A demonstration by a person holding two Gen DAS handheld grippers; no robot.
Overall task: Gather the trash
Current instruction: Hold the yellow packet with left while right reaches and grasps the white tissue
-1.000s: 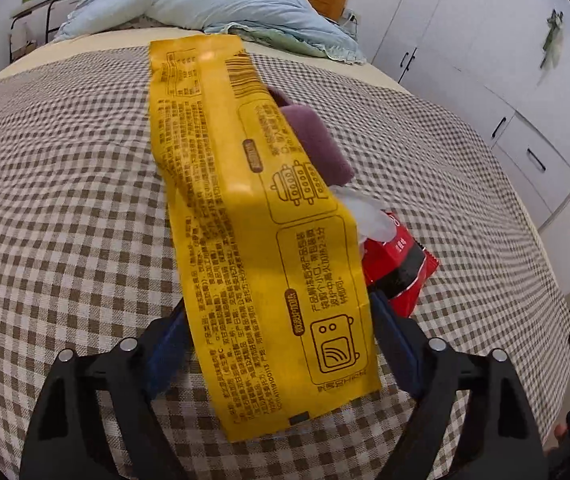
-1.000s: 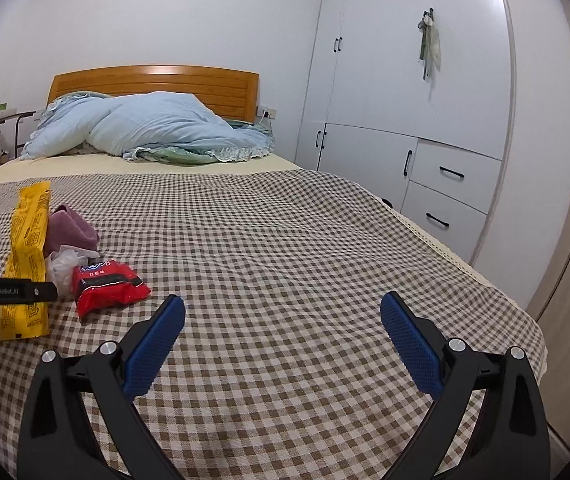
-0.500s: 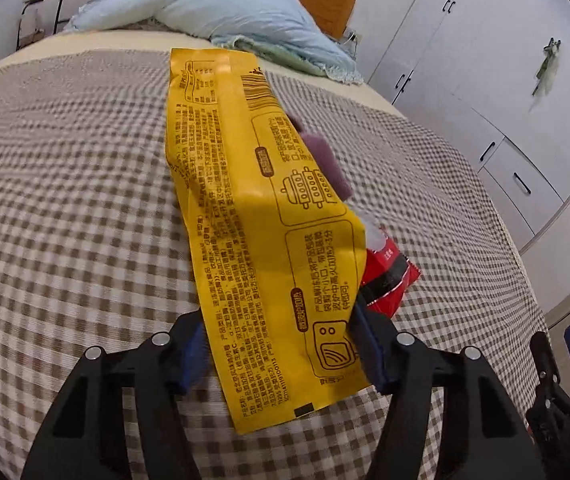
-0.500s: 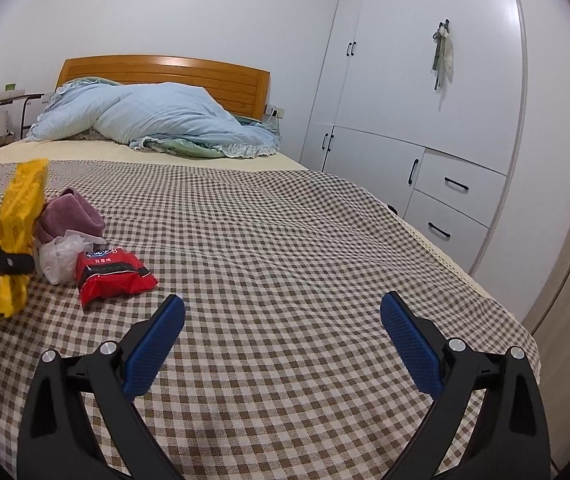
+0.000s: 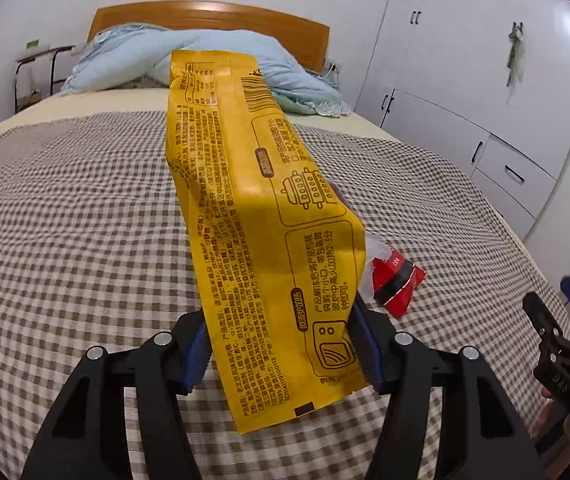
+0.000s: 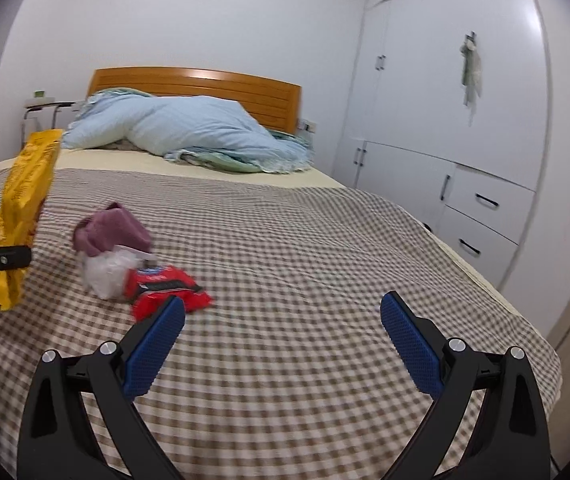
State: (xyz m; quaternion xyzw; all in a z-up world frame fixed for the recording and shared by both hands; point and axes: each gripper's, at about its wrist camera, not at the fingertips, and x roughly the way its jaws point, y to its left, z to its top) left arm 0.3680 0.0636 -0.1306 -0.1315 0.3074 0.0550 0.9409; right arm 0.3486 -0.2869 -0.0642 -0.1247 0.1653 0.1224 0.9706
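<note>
In L gripper (image 5: 281, 344): yellow wrapper (image 5: 261, 216).

Raised the yellow wrapper (image 5: 261, 216) clear of the checked blanket (image 5: 65, 216) in the left gripper (image 5: 281, 344), tilting toward twelve o'clock, while swinging the right gripper (image 6: 281, 340) toward the red packet (image 6: 165, 284).

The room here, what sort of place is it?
A bedroom in a home, most likely. There is a bed with a checked cover and a wooden headboard, a rumpled blue quilt, and a white built-in wardrobe along the wall.
</note>
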